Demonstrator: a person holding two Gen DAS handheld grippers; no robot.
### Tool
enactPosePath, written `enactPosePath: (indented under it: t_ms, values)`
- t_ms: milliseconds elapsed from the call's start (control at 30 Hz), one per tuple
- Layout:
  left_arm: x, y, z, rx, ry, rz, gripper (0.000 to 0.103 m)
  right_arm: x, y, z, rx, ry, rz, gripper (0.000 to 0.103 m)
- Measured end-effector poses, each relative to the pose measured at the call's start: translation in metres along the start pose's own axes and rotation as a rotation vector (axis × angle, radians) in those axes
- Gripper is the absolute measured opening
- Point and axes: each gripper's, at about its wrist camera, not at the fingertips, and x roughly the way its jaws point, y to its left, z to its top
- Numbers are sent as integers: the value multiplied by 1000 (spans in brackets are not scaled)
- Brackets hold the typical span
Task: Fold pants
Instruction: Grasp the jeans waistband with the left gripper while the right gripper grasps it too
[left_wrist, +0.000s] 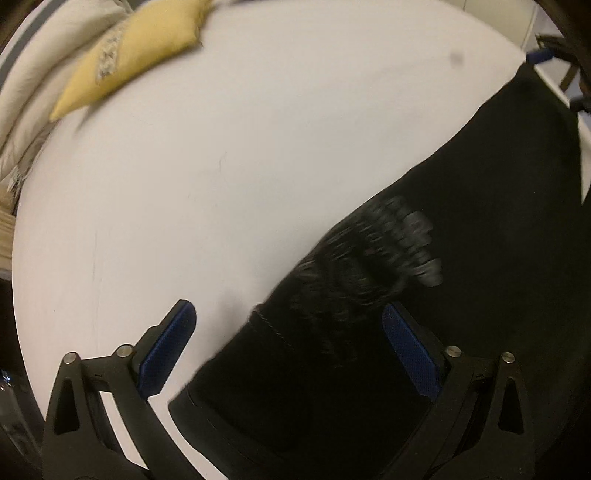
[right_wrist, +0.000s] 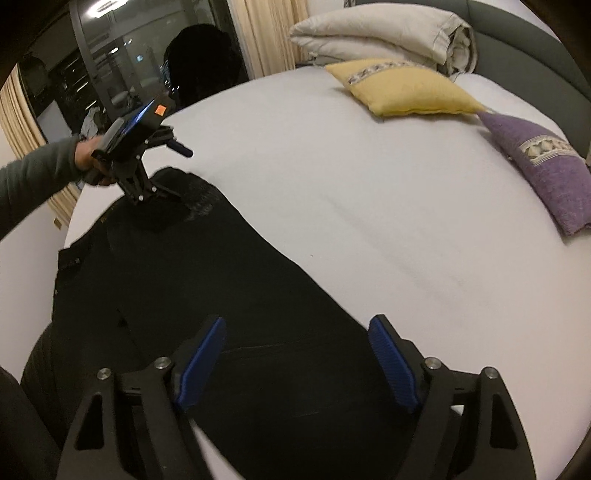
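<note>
Both grippers hang spread and empty over the black pants (right_wrist: 207, 295) lying flat on the bed (right_wrist: 369, 192) — left gripper (left_wrist: 290, 347) by the hem, right gripper (right_wrist: 297, 363) mid-leg — next, 2 pinches on the near edge.

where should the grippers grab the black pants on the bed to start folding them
Take the black pants by the long edge that borders the bare white sheet, coming down from above. The cloth lies flat, so each open gripper, left and right, can straddle that edge and pinch it. Which end is the waistband I cannot tell.
</note>
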Motion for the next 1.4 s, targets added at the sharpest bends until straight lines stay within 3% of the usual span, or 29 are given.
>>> enactPosePath:
  t_ms: [100,267,367,400,500,600,700,767,900,1067,1133,1200,1267,1400]
  values:
    - [14,16,3,-6,33,-42,86,15,-11,7,-30,35,12,79]
    - [32,23,10,-6,69,-133,44,27,-23,11,-21,62,25,75]
    - [30,14,9,29,47,-147,13,28,-23,15,-33,65,20,75]
    - [27,9,9,47,33,-129,10,29,-22,17,-47,72,12,75]
    - [20,2,4,70,-28,-49,7,32,-19,25,-72,88,14,75]
    - [-2,-9,-9,90,-138,32,7,32,-16,35,-102,97,28,75]
    - [-23,-19,-33,88,-233,77,7,32,-15,47,-146,101,50,75]
    - [-39,-24,-31,93,-285,109,7,35,-18,55,-163,108,54,74]
    - [-71,-36,-51,118,-364,163,7,43,-23,73,-177,126,101,65]
    - [-94,-67,-80,131,-415,189,7,56,-31,85,-206,186,137,63]
    - [-109,-81,-95,136,-432,182,7,57,-42,82,-199,200,135,53]
    - [-113,-80,-97,140,-440,179,7,57,-51,84,-182,218,142,27]
    - [-117,-84,-100,139,-443,184,7,53,-58,81,-196,238,123,9]
    - [-120,-84,-99,118,-451,195,7,25,-62,85,-245,231,46,4]
